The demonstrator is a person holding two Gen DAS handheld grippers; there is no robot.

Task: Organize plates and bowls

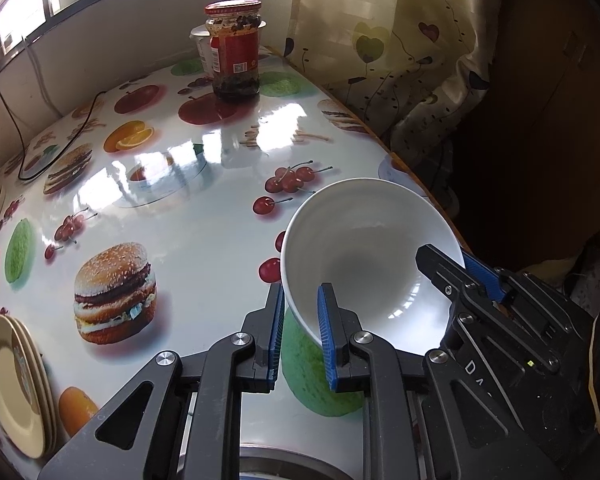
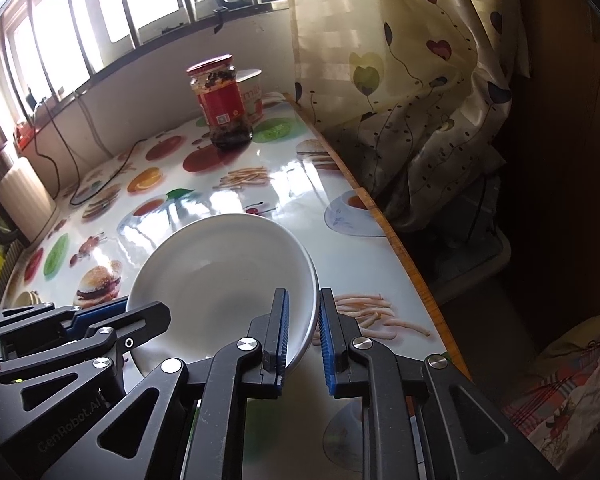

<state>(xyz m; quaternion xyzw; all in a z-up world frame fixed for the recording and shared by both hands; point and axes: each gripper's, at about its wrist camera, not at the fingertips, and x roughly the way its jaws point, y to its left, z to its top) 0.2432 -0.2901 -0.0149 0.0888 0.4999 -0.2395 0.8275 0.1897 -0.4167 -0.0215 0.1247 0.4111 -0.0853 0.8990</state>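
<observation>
A white bowl (image 1: 364, 248) sits tilted near the right edge of the fruit-and-burger printed table (image 1: 204, 240). My left gripper (image 1: 302, 300) is shut on its near-left rim, one blue pad inside the wall and one outside. My right gripper (image 1: 456, 260) grips the opposite rim. In the right wrist view the same bowl (image 2: 220, 276) has its rim pinched by my right gripper (image 2: 304, 312), while my left gripper (image 2: 140, 308) clamps the left rim. A stack of cream plates (image 1: 12, 384) lies at the table's near-left, a sliver of them (image 2: 30, 298) showing beyond the left gripper.
A glass jar with a red lid (image 1: 236, 52) stands at the far end, a white cup (image 1: 200, 46) behind it. A black cable (image 1: 80, 128) trails across the far left. A patterned curtain (image 1: 400, 60) hangs past the table's right edge (image 2: 416, 276).
</observation>
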